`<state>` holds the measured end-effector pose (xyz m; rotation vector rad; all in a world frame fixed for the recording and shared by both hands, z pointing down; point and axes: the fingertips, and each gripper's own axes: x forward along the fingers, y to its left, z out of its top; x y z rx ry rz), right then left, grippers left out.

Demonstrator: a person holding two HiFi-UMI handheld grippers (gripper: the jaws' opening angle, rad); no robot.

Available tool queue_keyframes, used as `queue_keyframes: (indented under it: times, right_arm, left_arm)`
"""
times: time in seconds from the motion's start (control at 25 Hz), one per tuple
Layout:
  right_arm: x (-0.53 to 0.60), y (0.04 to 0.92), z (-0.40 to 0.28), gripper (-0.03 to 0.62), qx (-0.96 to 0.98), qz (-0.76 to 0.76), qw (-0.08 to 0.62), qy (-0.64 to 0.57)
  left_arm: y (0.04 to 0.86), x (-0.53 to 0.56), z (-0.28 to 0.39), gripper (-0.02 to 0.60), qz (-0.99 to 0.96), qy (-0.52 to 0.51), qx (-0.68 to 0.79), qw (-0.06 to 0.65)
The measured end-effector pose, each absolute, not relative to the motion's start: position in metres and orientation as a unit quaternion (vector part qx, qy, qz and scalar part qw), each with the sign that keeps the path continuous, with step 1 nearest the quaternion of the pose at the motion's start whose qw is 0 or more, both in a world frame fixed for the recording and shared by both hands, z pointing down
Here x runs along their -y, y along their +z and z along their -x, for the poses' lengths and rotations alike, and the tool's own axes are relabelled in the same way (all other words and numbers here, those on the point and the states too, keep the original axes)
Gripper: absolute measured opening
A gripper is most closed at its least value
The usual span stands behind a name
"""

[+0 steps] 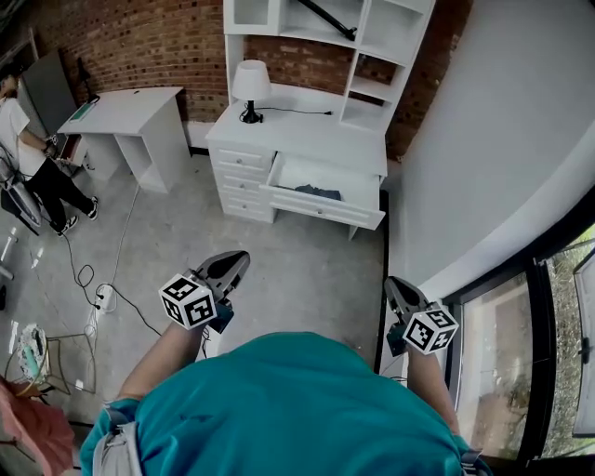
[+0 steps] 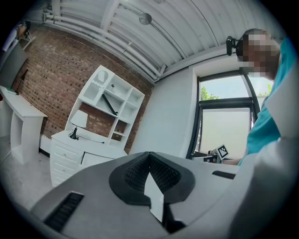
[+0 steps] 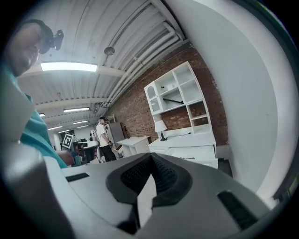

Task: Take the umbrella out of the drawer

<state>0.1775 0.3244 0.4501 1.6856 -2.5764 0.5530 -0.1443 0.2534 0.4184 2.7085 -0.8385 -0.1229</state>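
A white dresser (image 1: 279,139) stands far ahead against the brick wall, and its right-hand drawer (image 1: 321,203) is pulled open. A dark blue thing (image 1: 319,192) lies inside; it is too small to tell what it is. Both grippers are held near my body, well short of the dresser. My left gripper (image 1: 232,265) (image 2: 150,156) is shut and empty. My right gripper (image 1: 398,290) (image 3: 150,158) is also shut with nothing in it. The dresser (image 2: 70,151) (image 3: 187,147) also appears beyond the jaws in both gripper views.
A hutch (image 1: 325,37) on the dresser holds a long black thing (image 1: 325,17), with a lamp (image 1: 249,88) beside it. A white desk (image 1: 130,112) and a person (image 1: 28,158) are at the left. Cables and a power strip (image 1: 104,297) lie on the floor. A wall and window (image 1: 502,363) are at the right.
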Motion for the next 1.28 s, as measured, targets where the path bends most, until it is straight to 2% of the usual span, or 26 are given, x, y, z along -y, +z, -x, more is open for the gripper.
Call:
queue_keyframes:
  times: [0.56, 1.0, 1.28]
  right_arm:
    - [-0.339, 0.453, -0.233, 0.020, 0.839, -0.518, 0.026, 0.161]
    - [-0.296, 0.473, -0.208, 0.020, 0.850, -0.496, 0.045, 0.171]
    - [-0.221, 0.477, -0.185, 0.020, 0.837, -0.518, 0.062, 0.164]
  left_arm:
    - [0.418, -0.270, 0.077, 0.009, -0.939, -0.044, 0.299, 0.166]
    - [0.430, -0.240, 0.093, 0.009, -0.932, -0.045, 0.311, 0.180]
    - [0.447, -0.151, 0.114, 0.009, -0.937, -0.063, 0.282, 0.194]
